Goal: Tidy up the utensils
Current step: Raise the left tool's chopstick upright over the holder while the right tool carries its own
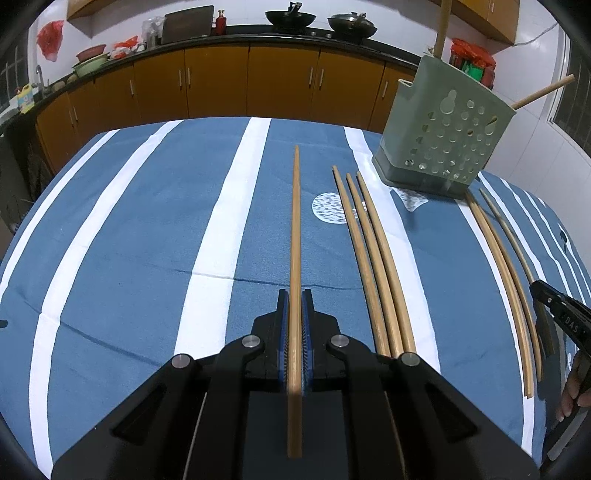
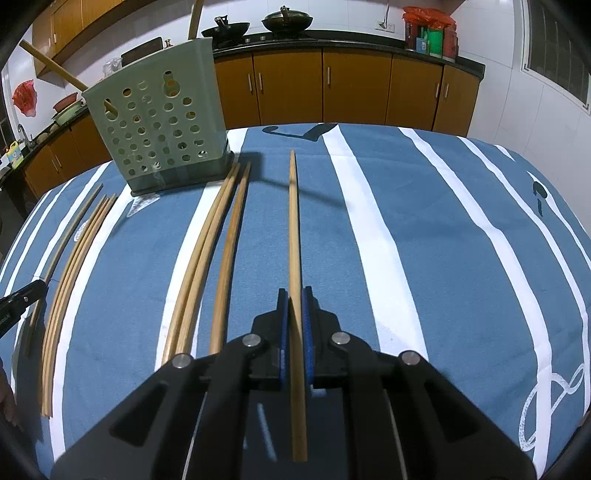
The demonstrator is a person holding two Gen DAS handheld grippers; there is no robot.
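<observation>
My left gripper (image 1: 294,295) is shut on a wooden chopstick (image 1: 295,221) that points forward over the blue striped tablecloth (image 1: 147,221). My right gripper (image 2: 294,293) is shut on another wooden chopstick (image 2: 293,221), also pointing forward. A green perforated utensil holder (image 1: 443,136) stands on the table with two chopsticks leaning in it; it also shows in the right wrist view (image 2: 159,122). Three loose chopsticks (image 1: 373,251) lie right of my left gripper. Three more (image 2: 214,251) lie left of my right gripper. The right gripper's tip (image 1: 554,306) shows at the left view's right edge.
The table's far edge faces orange kitchen cabinets (image 1: 221,81) with woks (image 1: 291,18) on the counter. The left gripper's tip (image 2: 22,299) shows at the right wrist view's left edge, beside the other group of chopsticks (image 2: 70,266).
</observation>
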